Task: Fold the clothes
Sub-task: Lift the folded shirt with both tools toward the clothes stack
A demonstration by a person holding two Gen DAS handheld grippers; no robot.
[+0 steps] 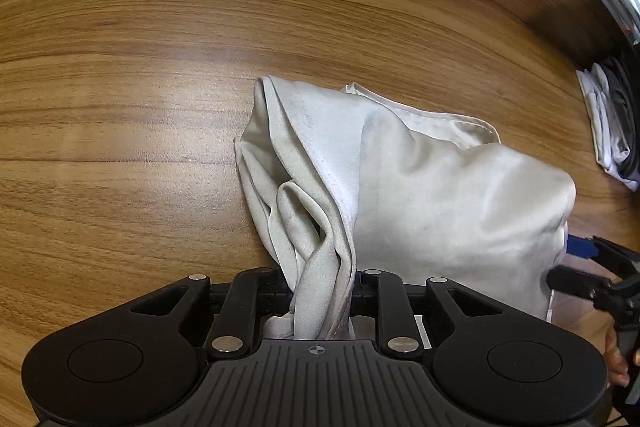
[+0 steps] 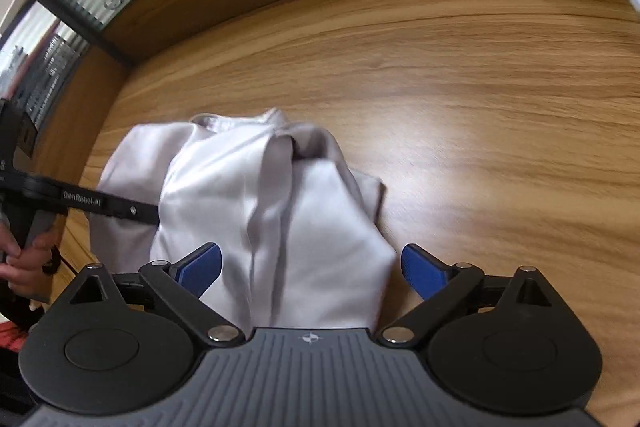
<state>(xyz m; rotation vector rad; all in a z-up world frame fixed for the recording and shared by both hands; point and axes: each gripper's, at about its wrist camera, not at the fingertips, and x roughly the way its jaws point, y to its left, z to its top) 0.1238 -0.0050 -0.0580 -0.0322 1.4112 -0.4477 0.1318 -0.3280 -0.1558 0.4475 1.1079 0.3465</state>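
1. Pale grey satin garment [image 1: 420,187], soft and slippery-looking, heaped in loose folds on the brown wood-grain tabletop [image 1: 140,87], well short of a flat fold.
2. Left gripper [image 1: 320,287], black two-finger claw, clamped on a twisted rope of that cloth; pads hidden under the bunched fabric.
3. Right gripper [image 2: 312,267], black claw with blue pads [image 2: 424,269], spread wide with the mound of cloth between them and neither pad pressing it; holding nothing.
4. Second small pile of grey and white clothes [image 1: 612,131] lying well apart near the table's far right edge in the left wrist view.
5. Judged stage: hunting for a second hold so the garment can be spread out.
6. Risk: closing the right claw here likely to pinch several layers of the mound rather than one edge, locking the crumple in instead of opening it.
7. Risk: glossy fabric apt to slide from a shallow pinch once tension comes on, dropping back in a heap.
8. Risk: pulling against the left claw's twisted bunch could tighten the twist, leaving a diagonal rope rather than a straight hem.
9. Risk: both claws close together over the cloth; a careless swing could knock one into the other.
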